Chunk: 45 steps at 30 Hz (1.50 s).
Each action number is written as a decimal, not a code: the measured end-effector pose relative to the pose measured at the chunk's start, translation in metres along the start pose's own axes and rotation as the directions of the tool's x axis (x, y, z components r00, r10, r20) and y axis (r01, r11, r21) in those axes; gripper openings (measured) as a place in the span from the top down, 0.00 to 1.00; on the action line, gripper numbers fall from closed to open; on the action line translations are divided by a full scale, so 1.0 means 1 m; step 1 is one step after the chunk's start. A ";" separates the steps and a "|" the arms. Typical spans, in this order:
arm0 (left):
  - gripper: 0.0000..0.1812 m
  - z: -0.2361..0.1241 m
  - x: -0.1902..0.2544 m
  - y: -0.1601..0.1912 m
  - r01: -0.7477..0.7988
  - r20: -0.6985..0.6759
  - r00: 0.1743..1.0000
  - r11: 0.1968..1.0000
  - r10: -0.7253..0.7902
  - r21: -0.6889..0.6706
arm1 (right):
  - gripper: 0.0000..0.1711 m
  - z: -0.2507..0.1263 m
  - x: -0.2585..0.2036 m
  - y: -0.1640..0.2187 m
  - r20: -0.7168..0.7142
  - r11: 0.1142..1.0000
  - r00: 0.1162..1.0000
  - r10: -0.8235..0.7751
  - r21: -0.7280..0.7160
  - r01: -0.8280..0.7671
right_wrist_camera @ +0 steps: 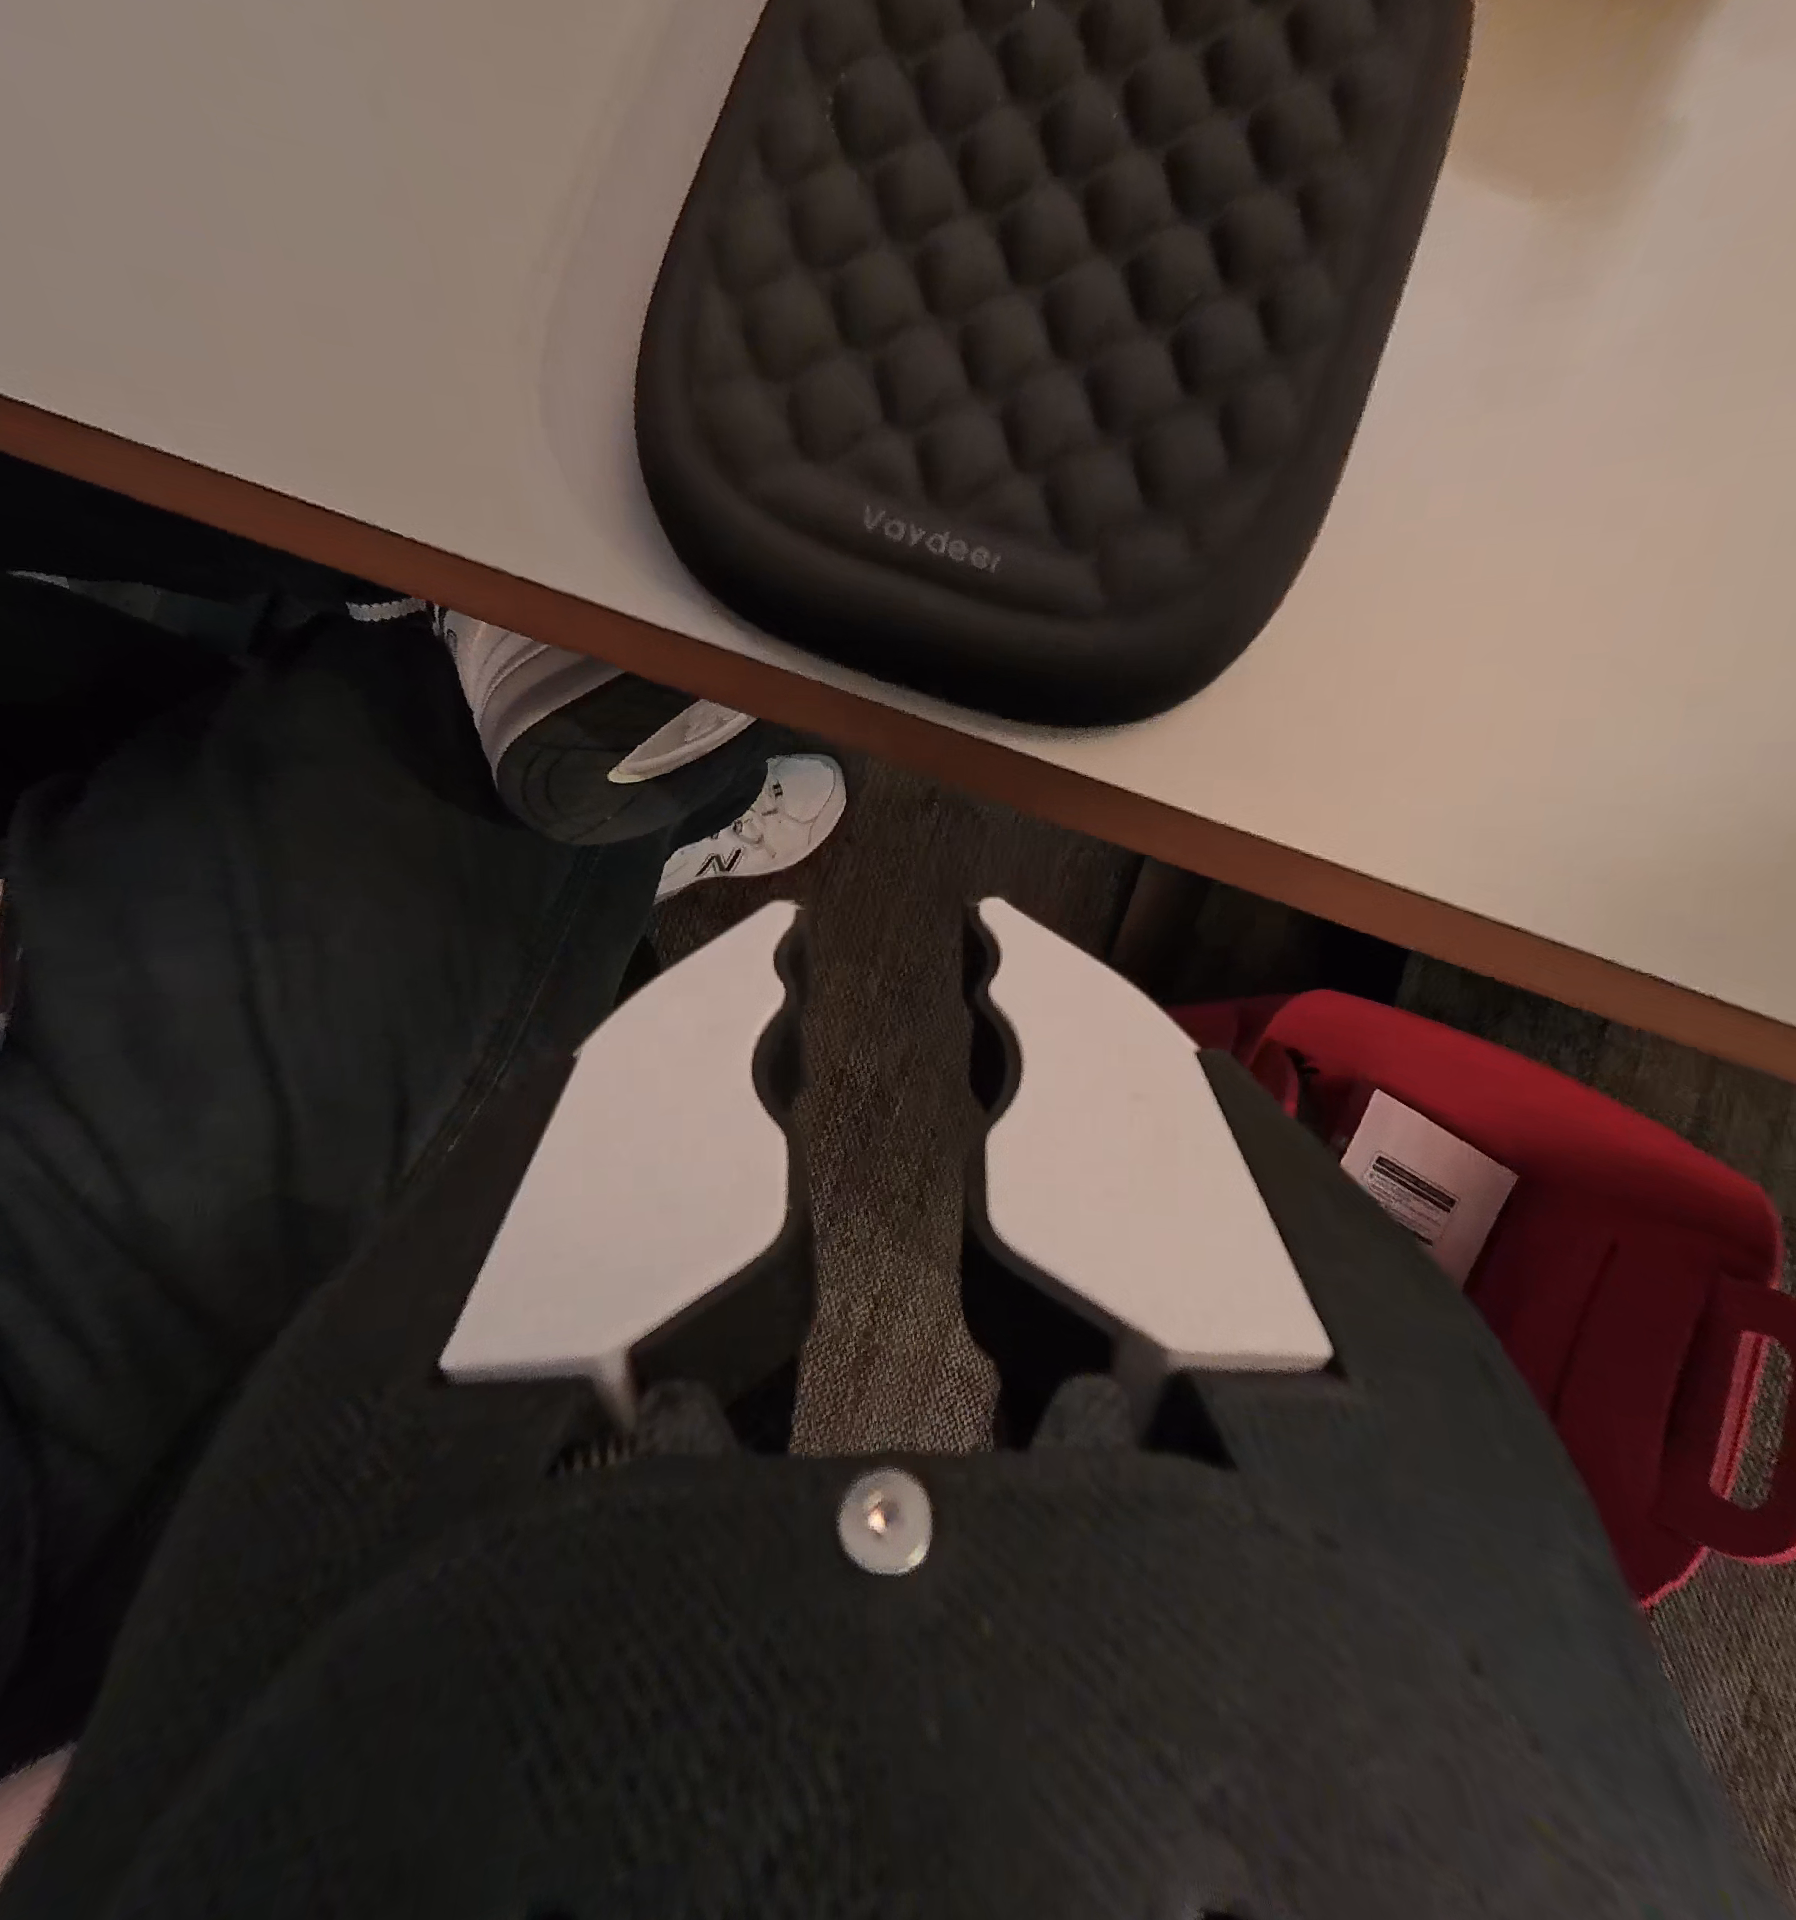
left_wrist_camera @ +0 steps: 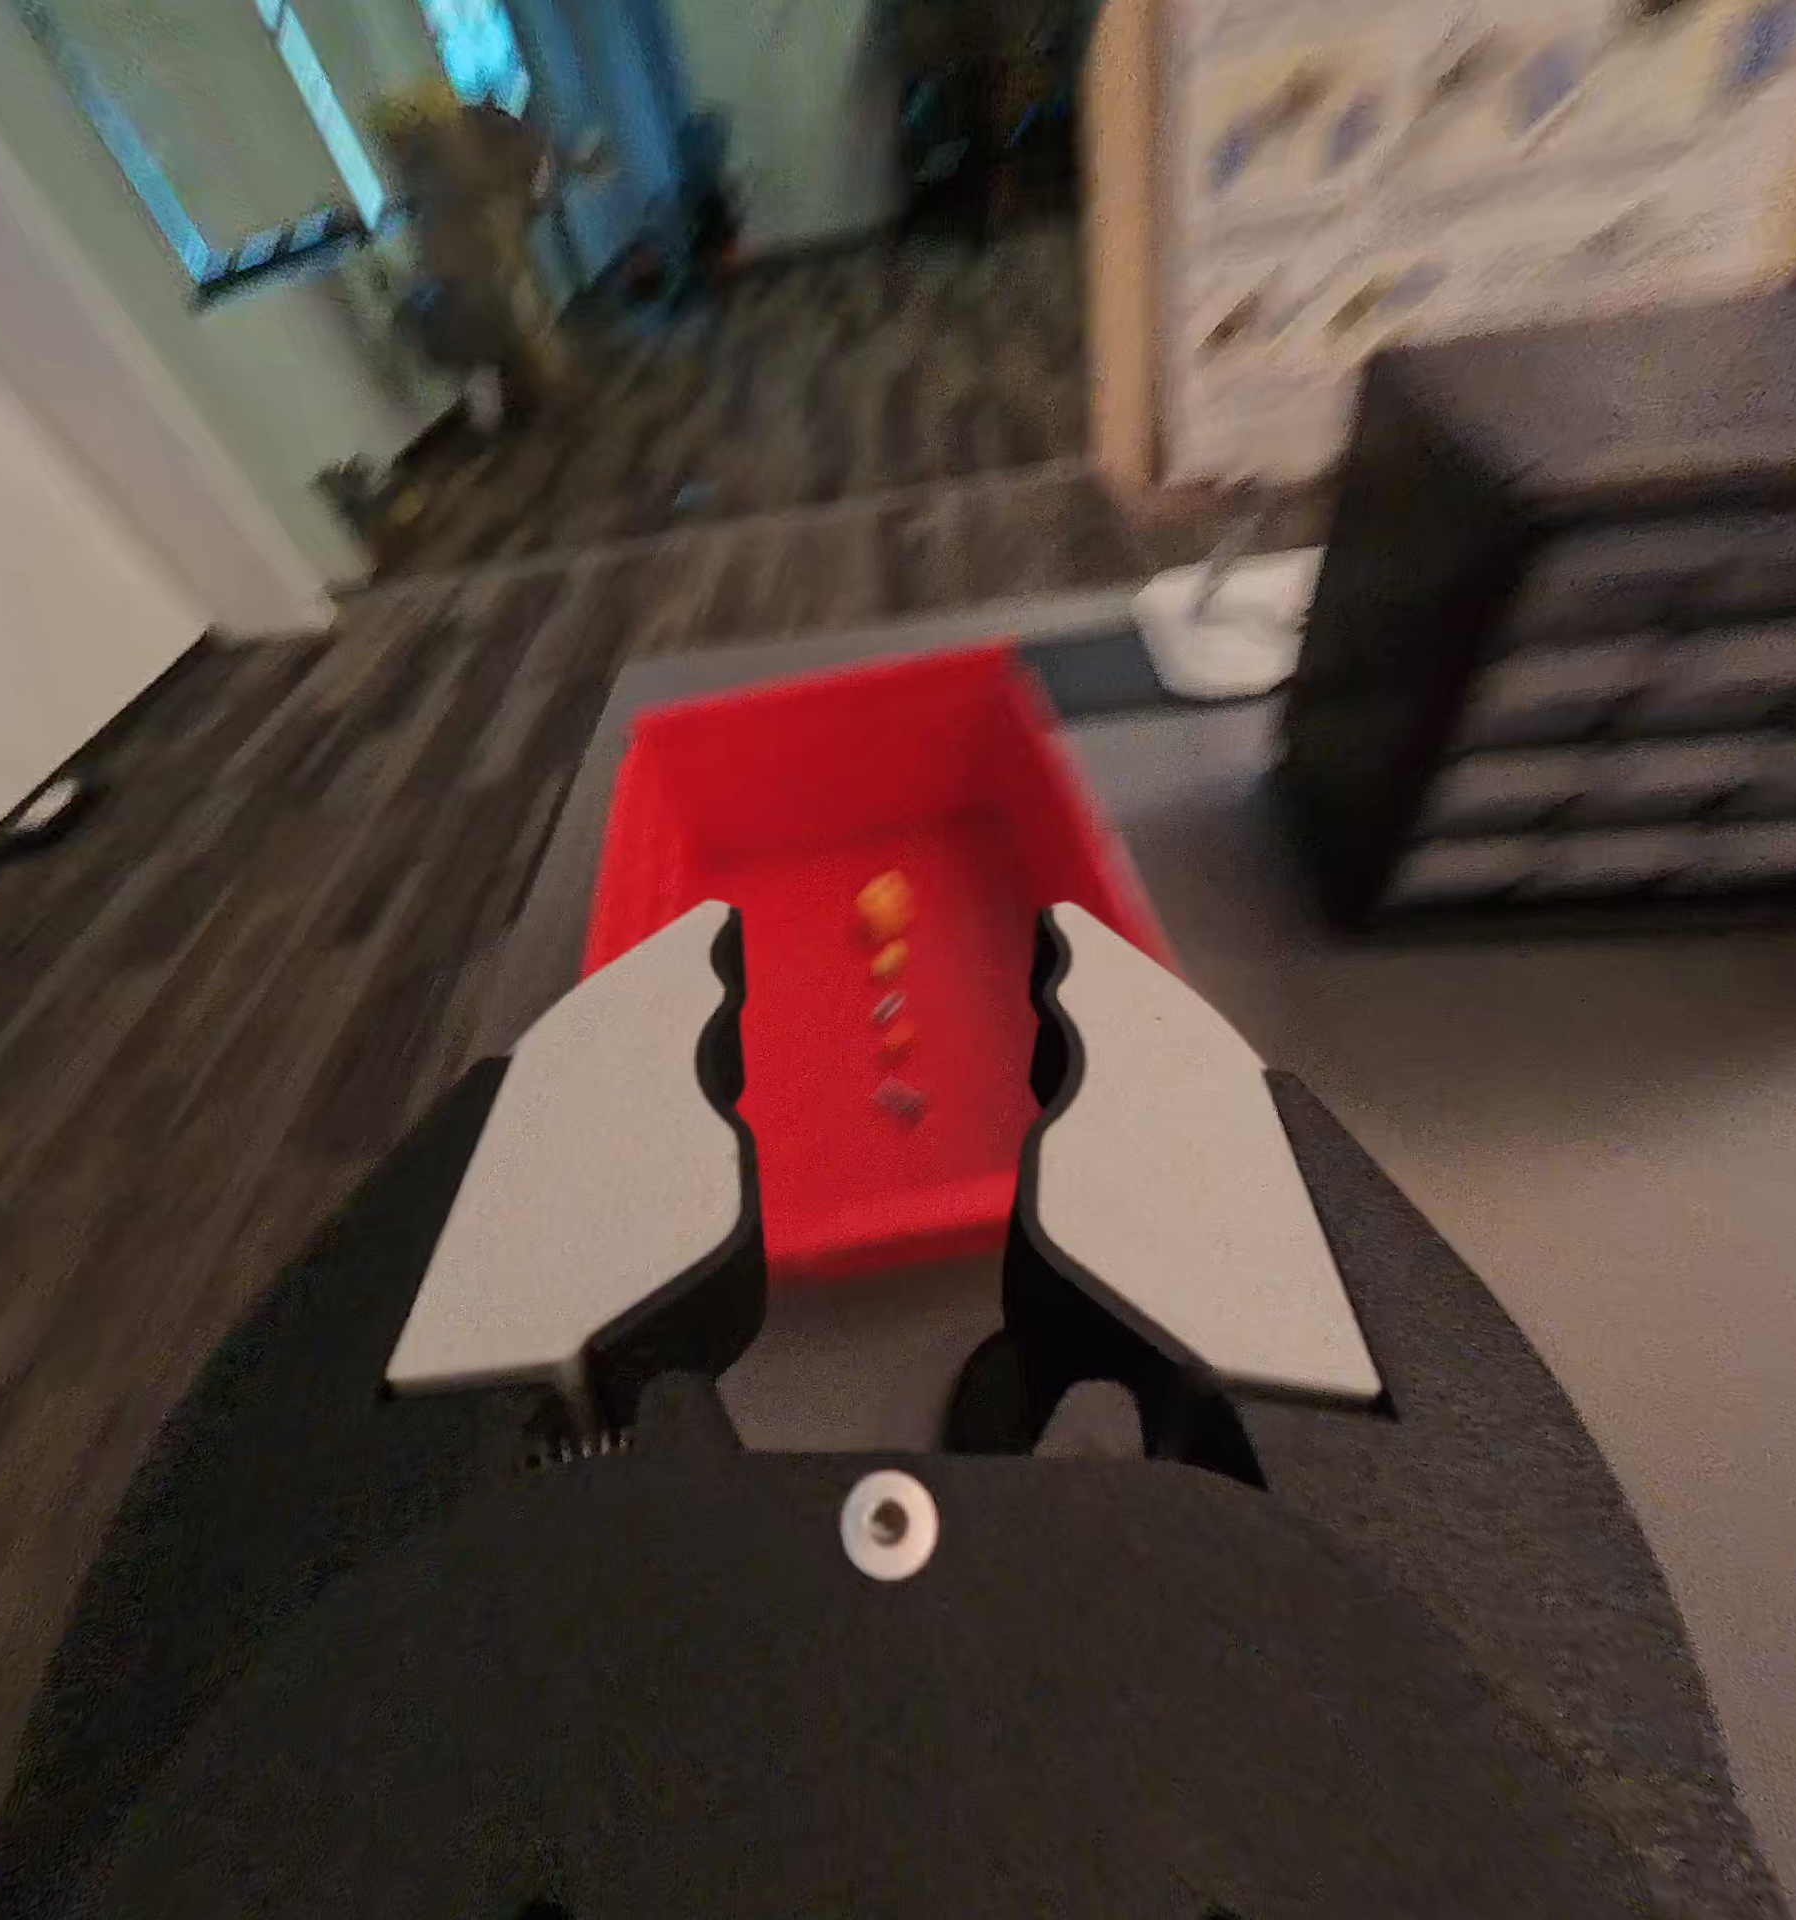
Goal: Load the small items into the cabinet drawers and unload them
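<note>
With its jaws wide and empty, the left gripper (left_wrist_camera: 886, 920) hangs over the red bin (left_wrist_camera: 832, 779), seemingly picking a first item (left_wrist_camera: 885, 898), needing a careful descent.

We see each tool, left tool (left_wrist_camera: 886, 914) and right tool (right_wrist_camera: 886, 909), as two pale grey wavy-edged fingers on a textured black body with one silver screw (left_wrist_camera: 888, 1525).
</note>
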<state>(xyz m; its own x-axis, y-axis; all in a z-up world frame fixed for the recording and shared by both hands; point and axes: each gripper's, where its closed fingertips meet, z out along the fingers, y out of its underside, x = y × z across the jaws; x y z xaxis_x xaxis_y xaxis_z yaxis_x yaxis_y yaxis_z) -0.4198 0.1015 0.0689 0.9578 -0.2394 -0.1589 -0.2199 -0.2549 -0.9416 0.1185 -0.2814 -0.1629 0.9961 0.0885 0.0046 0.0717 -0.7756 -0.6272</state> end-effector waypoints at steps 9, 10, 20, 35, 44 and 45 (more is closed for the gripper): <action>0.66 0.054 -0.084 0.106 0.136 0.029 0.991 0.956 -0.133 -0.262 | 0.83 0.015 -0.003 0.005 -0.047 0.994 0.998 -0.041 -0.104 0.036; 0.65 0.062 -0.087 0.111 0.118 0.033 0.993 0.950 -0.114 -0.289 | 0.83 0.014 -0.003 0.004 -0.052 0.994 0.998 -0.045 -0.104 0.039; 0.90 0.107 -0.102 0.142 -0.156 0.028 0.980 0.858 0.195 -0.490 | 0.83 0.010 0.007 0.015 -0.088 0.991 0.996 -0.020 -0.131 0.008; 0.95 0.115 -0.072 0.138 -0.135 -0.196 0.978 0.919 0.065 -0.370 | 0.83 0.017 0.007 0.023 -0.075 0.986 0.997 -0.021 -0.169 0.008; 0.95 0.108 -0.074 0.140 -0.162 -0.269 0.961 0.928 0.070 -0.336 | 0.82 0.015 0.008 -0.013 -0.069 0.998 0.998 0.011 -0.064 -0.015; 0.95 0.108 -0.074 0.140 -0.171 -0.266 0.960 0.928 0.083 -0.330 | 0.82 0.013 0.009 -0.030 -0.067 1.000 0.998 0.013 -0.016 -0.015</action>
<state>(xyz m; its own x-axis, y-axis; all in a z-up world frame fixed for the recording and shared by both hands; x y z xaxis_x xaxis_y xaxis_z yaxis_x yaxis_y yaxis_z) -0.5013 0.1850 -0.0832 0.8525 -0.5003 -0.1513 -0.4292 -0.5047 -0.7491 0.1250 -0.2490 -0.1544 0.9982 0.0361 0.0481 0.0581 -0.7867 -0.6146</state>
